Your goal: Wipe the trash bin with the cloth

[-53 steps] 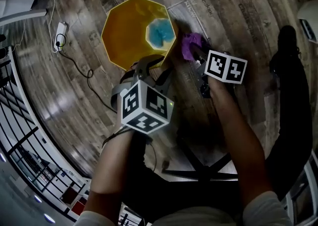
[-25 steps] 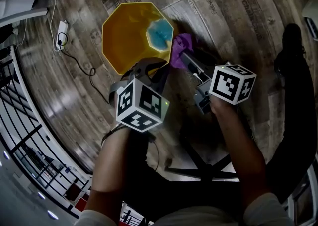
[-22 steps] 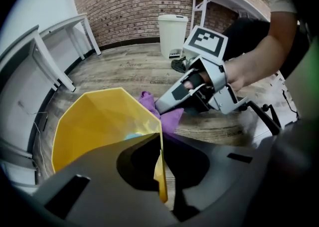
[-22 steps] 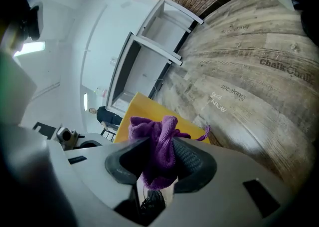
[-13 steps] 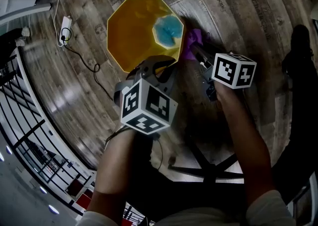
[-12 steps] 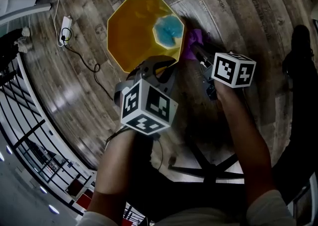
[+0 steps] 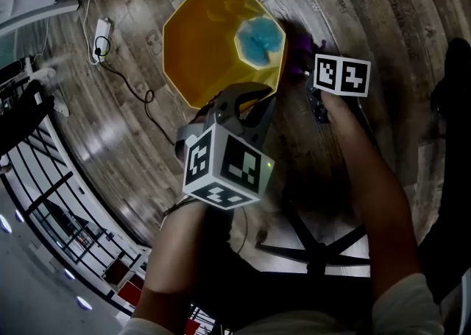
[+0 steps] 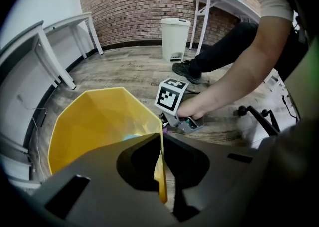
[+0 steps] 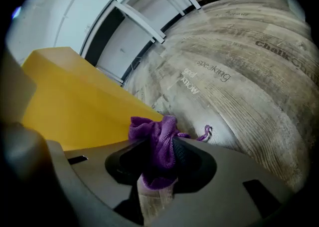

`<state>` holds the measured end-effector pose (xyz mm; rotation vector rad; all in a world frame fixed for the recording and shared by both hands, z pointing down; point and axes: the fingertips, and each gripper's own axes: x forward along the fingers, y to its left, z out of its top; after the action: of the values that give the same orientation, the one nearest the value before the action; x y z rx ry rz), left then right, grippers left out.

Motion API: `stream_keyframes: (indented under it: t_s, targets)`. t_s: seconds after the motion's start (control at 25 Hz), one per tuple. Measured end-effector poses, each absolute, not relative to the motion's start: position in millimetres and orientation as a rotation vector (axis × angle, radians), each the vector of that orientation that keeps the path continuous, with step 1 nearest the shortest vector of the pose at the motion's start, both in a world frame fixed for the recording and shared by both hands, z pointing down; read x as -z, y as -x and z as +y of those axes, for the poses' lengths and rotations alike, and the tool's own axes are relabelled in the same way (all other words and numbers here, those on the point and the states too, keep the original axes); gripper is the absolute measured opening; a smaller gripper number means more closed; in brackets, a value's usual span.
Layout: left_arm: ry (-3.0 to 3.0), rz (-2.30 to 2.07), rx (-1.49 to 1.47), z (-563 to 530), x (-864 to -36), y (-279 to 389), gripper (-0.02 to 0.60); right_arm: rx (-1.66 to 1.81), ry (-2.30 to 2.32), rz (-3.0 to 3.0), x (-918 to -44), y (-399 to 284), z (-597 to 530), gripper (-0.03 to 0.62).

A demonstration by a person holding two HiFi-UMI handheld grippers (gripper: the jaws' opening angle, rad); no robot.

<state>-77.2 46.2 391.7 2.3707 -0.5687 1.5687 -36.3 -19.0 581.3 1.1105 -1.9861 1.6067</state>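
Cloth (image 9: 157, 146) sits bunched in the right gripper (image 9: 158, 168), whose jaws are pinched shut on it. A purple wad pokes past the tips and a loose thread trails over the wooden floor (image 9: 239, 81). The wad sits low at the outer wall of the yellow bin (image 9: 75, 111), close to the floor; whether it actually presses on the plastic I cannot tell. The left gripper (image 8: 161, 146) is clamped on the near rim of the bin, with the thin yellow wall caught between its closed jaws. Something blue (image 7: 259, 37) lies at the bottom inside.

The weak point, I judge, is that rim pinch. The bin looks light and is held by one narrow edge, so a firm sideways wipe could swing it round the left jaws, or pull the rim free and tip it. The wad is also small: pressed at a poor angle, the hard jaw tips could scrape the wall instead of the cloth. Rubbing against the plastic might tug the cloth out of the grip — and this low down it could drag on the floor and pick up dirt.
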Motion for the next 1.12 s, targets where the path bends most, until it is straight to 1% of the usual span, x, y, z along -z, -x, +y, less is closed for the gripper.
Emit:
stream_keyframes:
  t_s: [0.24,0.4,0.6,0.72,0.84,0.88,1.0,1.12]
  targets:
    - [-2.366,-0.587,-1.533,46,-391,77,0.012,-1.526,-1.097,-1.864,-624,40,-21,0.140]
    - [-2.353,-0.603,-1.520,47,-392,77,0.012,-1.475,-1.090,-1.837,-632,42,-23,0.140]
    - [-2.335,-0.669,-1.431,37,-393,66,0.012,-1.449,-1.114,-1.842,-616,25,-24,0.140]
    - [-2.300,-0.735,-1.370,32,-395,59,0.014,-1.535,-1.151,-1.852,-596,12,-12,0.140]
    - [-2.295,-0.716,-1.393,35,-393,56,0.014,-1.626,-1.172,-1.880,-569,3,2,0.140]
    - [-2.314,-0.690,-1.414,38,-390,55,0.020,-1.665,-1.183,-1.888,-559,-1,6,0.141]
    - [-2.387,-0.602,-1.513,48,-378,56,0.089,-1.758,-1.213,-1.934,-529,-14,13,0.140]
    - [-2.423,-0.501,-1.664,58,-372,68,0.118,-1.851,-1.243,-2.005,-504,-22,15,0.140]
